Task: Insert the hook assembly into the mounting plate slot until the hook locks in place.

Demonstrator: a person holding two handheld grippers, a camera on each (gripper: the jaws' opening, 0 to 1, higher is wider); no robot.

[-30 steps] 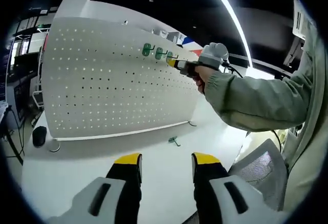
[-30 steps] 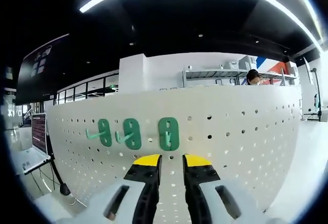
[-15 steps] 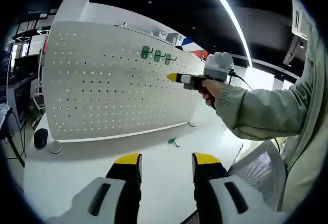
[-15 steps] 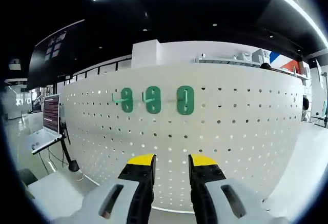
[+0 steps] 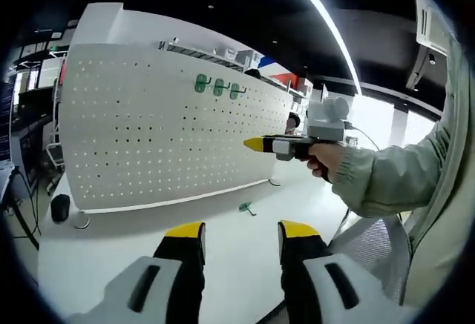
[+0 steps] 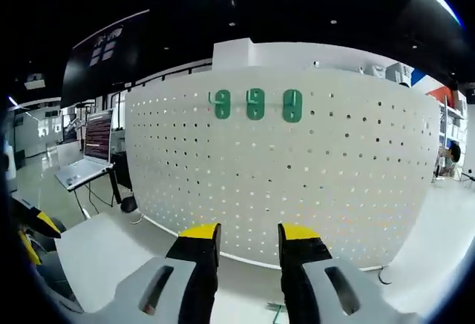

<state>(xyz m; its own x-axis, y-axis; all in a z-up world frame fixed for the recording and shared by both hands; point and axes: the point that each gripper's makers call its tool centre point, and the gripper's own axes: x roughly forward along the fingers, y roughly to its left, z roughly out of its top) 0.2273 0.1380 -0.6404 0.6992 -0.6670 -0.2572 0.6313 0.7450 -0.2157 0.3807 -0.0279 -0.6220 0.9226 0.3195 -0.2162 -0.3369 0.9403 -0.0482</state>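
Since the earlier frame, the right gripper (image 5: 256,144) has been drawn back from the white pegboard (image 5: 148,131). In the left gripper view it was close to the three green hooks (image 5: 218,86) one second ago; now it is held lower and well apart from them, in a hand (image 5: 324,159) with a pale green sleeve (image 5: 386,179). Its yellow tips appear pressed near each other there, but the gap cannot be judged from this side. In the right gripper view the jaws of the right gripper (image 6: 246,233) are seen spread, with nothing between them, and the pegboard (image 6: 334,176) looks farther than before, so that its lower edge and the white table (image 6: 111,250) are now seen.

The three green hooks (image 6: 255,104) are mounted in a row near the top of the board. A fourth green hook (image 5: 246,207) is lying on the table (image 5: 111,250) near the foot of the board, where it also lay before.

The left gripper (image 5: 241,231) is held low over the table, its jaws spread and empty, as earlier.
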